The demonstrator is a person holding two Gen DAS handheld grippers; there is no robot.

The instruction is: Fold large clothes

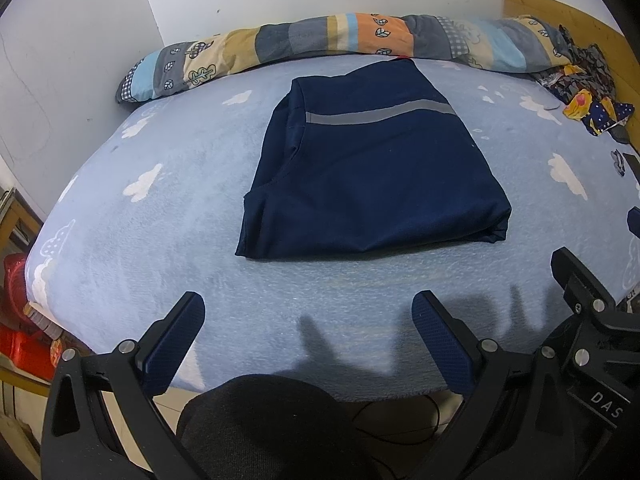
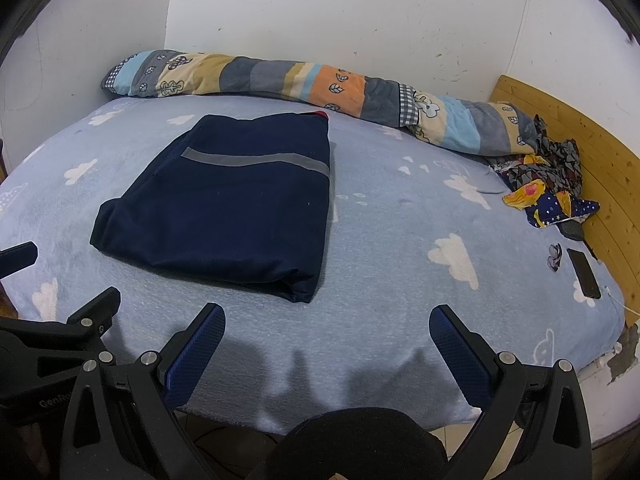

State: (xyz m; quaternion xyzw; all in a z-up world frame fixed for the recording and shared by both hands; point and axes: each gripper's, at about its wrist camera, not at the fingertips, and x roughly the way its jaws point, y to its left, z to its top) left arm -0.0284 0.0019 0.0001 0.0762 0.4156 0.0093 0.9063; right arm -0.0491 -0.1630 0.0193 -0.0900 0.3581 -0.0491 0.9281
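My left tongs (image 1: pixel 308 344) and right tongs (image 2: pixel 327 346) both gape wide and empty at the bottom of the frame, short of the folded navy garment (image 1: pixel 368 176) lying mid-bed (image 1: pixel 160 240), so folding looks finished; next I'd only tidy it.

A bed (image 2: pixel 400 240) in a pale blue cloud-print sheet is filling a white-walled corner (image 2: pixel 320 20). A rolled patchwork quilt (image 2: pixel 280 76) is lying along the wall, a wooden headboard (image 2: pixel 560 128) standing at right.
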